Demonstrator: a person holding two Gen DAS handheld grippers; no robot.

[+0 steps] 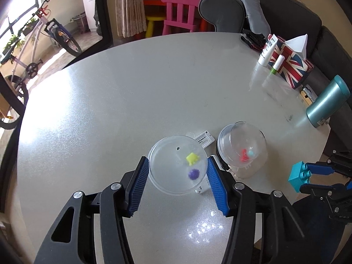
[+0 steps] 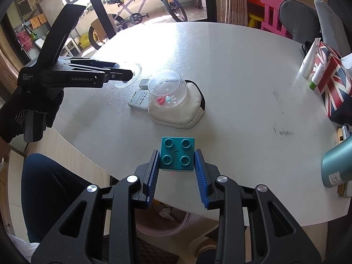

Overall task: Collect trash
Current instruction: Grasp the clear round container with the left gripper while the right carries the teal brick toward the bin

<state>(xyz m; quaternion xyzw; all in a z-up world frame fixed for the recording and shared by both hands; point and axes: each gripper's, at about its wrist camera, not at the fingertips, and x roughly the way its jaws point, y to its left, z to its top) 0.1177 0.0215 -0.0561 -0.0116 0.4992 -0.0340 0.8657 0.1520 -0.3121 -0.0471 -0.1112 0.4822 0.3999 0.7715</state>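
My left gripper (image 1: 177, 168) is shut on a clear plastic dome (image 1: 177, 165) with a yellow and a purple toy piece inside, held above the grey table (image 1: 132, 92). My right gripper (image 2: 177, 161) is shut on a teal toy brick (image 2: 177, 154), near the table's front edge; the brick also shows in the left wrist view (image 1: 299, 177). A second clear dome (image 2: 167, 92) with red and blue pieces rests on a white padded pouch (image 2: 178, 114). The left gripper shows in the right wrist view (image 2: 129, 74) to the left of that dome.
A small white device (image 2: 139, 102) and a white tag (image 1: 204, 140) lie by the pouch. A Union Jack tissue box (image 1: 290, 63), white tubes (image 1: 267, 51) and a teal flask (image 1: 327, 102) stand at the right. A pink bin (image 2: 167, 222) with crumpled paper sits under the table edge.
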